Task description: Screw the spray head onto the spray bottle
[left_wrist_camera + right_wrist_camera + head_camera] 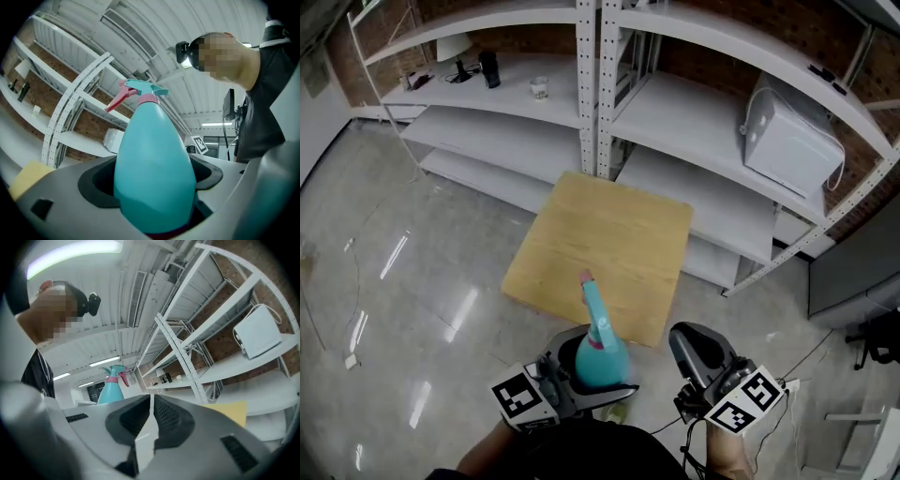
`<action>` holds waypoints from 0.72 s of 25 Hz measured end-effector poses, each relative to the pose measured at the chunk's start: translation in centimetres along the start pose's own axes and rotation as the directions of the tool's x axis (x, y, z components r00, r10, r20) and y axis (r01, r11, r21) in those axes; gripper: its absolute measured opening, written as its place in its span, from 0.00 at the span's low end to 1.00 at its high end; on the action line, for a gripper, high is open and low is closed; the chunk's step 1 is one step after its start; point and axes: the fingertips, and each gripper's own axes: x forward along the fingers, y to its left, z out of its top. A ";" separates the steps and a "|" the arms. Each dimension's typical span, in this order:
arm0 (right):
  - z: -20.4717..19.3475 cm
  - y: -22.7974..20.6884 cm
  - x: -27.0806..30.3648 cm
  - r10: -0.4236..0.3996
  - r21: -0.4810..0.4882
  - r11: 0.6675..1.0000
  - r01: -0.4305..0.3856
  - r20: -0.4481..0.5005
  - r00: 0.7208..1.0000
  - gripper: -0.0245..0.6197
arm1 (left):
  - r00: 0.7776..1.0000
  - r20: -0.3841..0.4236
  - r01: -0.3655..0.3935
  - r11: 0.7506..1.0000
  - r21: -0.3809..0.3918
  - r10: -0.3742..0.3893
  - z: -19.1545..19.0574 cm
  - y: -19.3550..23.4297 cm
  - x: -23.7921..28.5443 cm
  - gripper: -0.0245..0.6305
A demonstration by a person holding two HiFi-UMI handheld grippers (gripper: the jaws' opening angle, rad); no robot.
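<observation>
Already the spray bottle (154, 173) is held in the left gripper (598, 373), whose jaws are clamped on the wide lower part of the turquoise body. The bottle stands upright, and the narrow end rises well above the jaws. The spray head (140, 91) sits on top of the neck, with its pink trigger (117, 99) pointing away from the person. Whether the head is fully tightened cannot be told from the views.

The right gripper (151, 416) is held just beside the left one, and its jaws are together with nothing between them. From this gripper the bottle is seen to the left, apart from the jaws. The wooden table (609, 244) lies ahead of both grippers and lower, and nothing stands on it.

The bottle is judged to be smooth plastic, light and somewhat thin-walled, so that a hard squeeze may dent it. The body is opaque, so it cannot be said if liquid is inside. Because the body tapers upward, it may slide out of the jaws under a twisting force; the grip low on the widest part is therefore thought suitable. For turning, the pink collar (147, 98) under the head is probably the best place to be taken, since it is round and stiff. The trigger is better avoided, because it moves and may break.
</observation>
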 end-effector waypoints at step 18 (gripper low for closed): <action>-2.2 11.7 -12.6 -0.187 -0.228 0.953 0.201 0.080 0.979 0.04 | 0.997 -0.029 0.073 0.987 0.140 -0.070 -0.9 -16.0 -4.2 0.69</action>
